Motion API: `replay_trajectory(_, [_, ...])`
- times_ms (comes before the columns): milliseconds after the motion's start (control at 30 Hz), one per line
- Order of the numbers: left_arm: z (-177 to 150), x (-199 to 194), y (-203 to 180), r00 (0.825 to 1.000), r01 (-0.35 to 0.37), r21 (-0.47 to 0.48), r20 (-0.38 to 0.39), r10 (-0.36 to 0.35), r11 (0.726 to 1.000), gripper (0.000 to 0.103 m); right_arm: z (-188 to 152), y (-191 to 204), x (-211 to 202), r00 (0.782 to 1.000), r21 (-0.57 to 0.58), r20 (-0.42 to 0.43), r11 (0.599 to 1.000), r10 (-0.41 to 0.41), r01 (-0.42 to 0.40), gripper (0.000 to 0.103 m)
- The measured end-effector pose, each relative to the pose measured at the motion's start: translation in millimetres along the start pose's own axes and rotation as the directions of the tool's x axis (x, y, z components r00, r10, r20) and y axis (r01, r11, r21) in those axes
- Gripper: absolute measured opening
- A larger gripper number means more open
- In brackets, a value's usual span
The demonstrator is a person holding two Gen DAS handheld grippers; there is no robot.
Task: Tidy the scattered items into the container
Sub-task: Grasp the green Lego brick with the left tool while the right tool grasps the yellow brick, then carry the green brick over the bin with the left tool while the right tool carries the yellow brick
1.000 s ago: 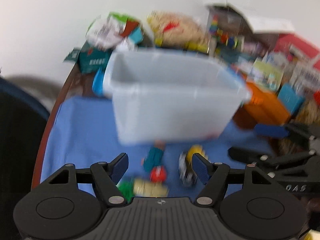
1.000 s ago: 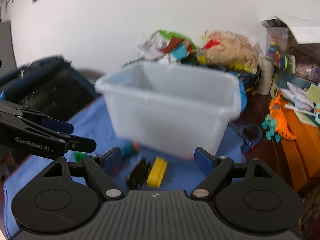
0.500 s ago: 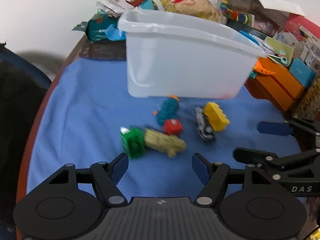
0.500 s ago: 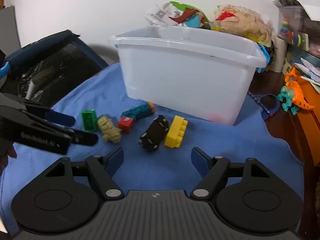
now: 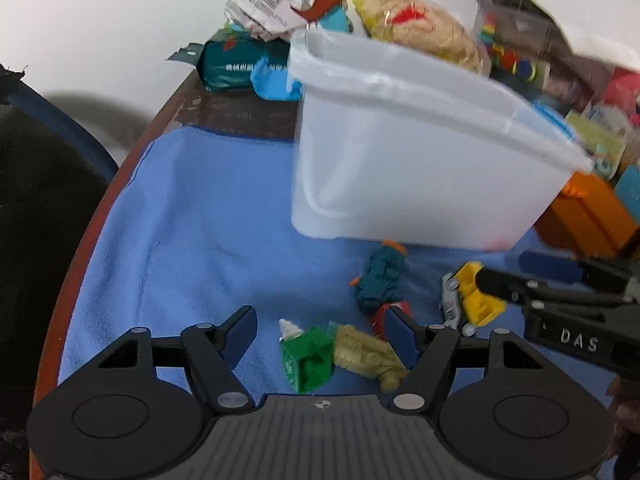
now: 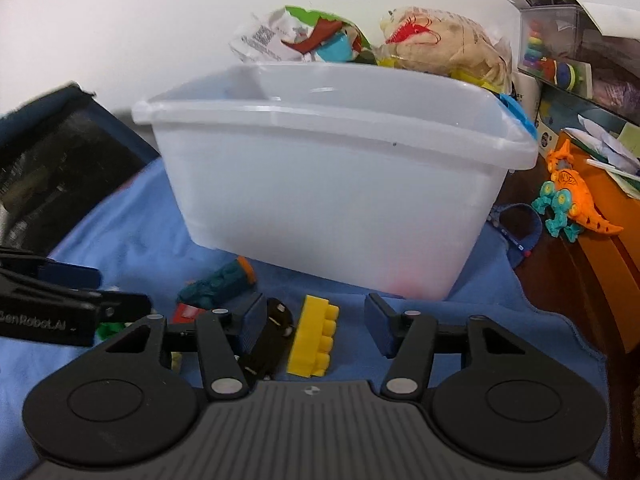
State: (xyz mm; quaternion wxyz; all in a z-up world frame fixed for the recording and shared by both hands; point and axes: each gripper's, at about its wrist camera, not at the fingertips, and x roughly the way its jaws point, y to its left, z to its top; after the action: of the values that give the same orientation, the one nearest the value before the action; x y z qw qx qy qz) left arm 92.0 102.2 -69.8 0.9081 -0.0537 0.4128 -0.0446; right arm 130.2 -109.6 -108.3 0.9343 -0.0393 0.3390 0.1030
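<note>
A translucent white bin [image 5: 420, 168] [image 6: 332, 184] stands on the blue cloth [image 5: 192, 208]. Small toys lie in front of it: a green block [image 5: 306, 360], a tan toy figure [image 5: 368, 356], a red block [image 5: 384, 312], a teal and orange toy [image 5: 380, 276] [image 6: 220, 284], a black toy car [image 6: 272, 336] and a yellow brick [image 6: 314, 336] [image 5: 478, 300]. My left gripper [image 5: 322, 332] is open low over the green block and tan figure. My right gripper [image 6: 316, 324] is open around the yellow brick and the car, touching neither.
Snack bags [image 6: 304, 40] and a plush [image 6: 444, 44] pile up behind the bin. An orange dinosaur toy [image 6: 572, 196] and boxes crowd the right side. A dark chair [image 5: 36, 184] stands at the left past the table edge [image 5: 88, 232].
Both grippers have dropped lower and moved forward toward the toys; the toys now lie between their open fingers. No toy has moved.
</note>
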Motion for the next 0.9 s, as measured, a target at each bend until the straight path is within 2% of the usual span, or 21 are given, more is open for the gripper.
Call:
replay_trajectory(67, [-5.2, -4.2, 8.9, 1.000, 0.008, -0.010, -0.001, -0.008, 1.000, 0.059, -2.3, -2.1, 1.9, 1.000, 0.007, -0.008, 1.000, -0.013, 0.013, 0.050])
replay_trajectory(100, [-7.5, -8.3, 13.8, 1.000, 0.009, -0.021, 0.005, -0.009, 1.000, 0.057, -2.9, -4.8, 1.7, 1.000, 0.019, -0.007, 1.000, -0.016, 0.016, 0.050])
replay_trajectory(267, [-13.4, -15.3, 34.0, 1.000, 0.028, -0.050, 0.011, -0.027, 0.998, 0.056, -6.9, -13.1, 3.3, 0.999, 0.050, -0.023, 0.998, -0.025, 0.026, 0.047])
replay_trajectory(400, [-14.3, -10.9, 22.2, 0.999, 0.044, -0.033, -0.021, -0.045, 0.998, 0.055, -6.8, -9.4, 4.7, 0.999, 0.045, -0.030, 0.999, -0.016, 0.017, 0.047])
replay_trajectory(467, [-17.7, -5.5, 16.6, 0.999, 0.030, -0.021, -0.028, -0.031, 0.999, 0.055, -4.8, -3.8, 7.3, 0.999, 0.019, -0.029, 0.999, -0.028, 0.028, 0.047])
replay_trajectory(600, [-19.5, -2.1, 10.7, 1.000, 0.008, 0.029, 0.003, -0.008, 1.000, 0.054, -0.8, 7.7, 9.6, 0.999, -0.018, -0.037, 1.000, -0.023, 0.023, 0.043])
replay_trajectory(733, [-16.2, -1.7, 19.6, 1.000, -0.006, 0.030, -0.002, 0.006, 1.000, 0.038, -3.1, 14.0, 11.1, 0.999, -0.041, -0.040, 0.999, -0.015, 0.013, 0.043])
replay_trajectory(800, [-11.5, 1.5, 21.4, 1.000, -0.004, 0.043, -0.009, 0.004, 0.999, 0.035, -5.8, 8.9, 12.6, 0.998, -0.024, -0.047, 0.999, -0.043, 0.042, 0.043])
replay_trajectory(900, [-8.2, 6.0, 20.6, 0.999, 0.038, 0.051, -0.020, -0.037, 0.998, 0.032, -10.2, -13.0, 14.5, 0.997, 0.113, -0.069, 0.993, -0.022, 0.030, 0.043])
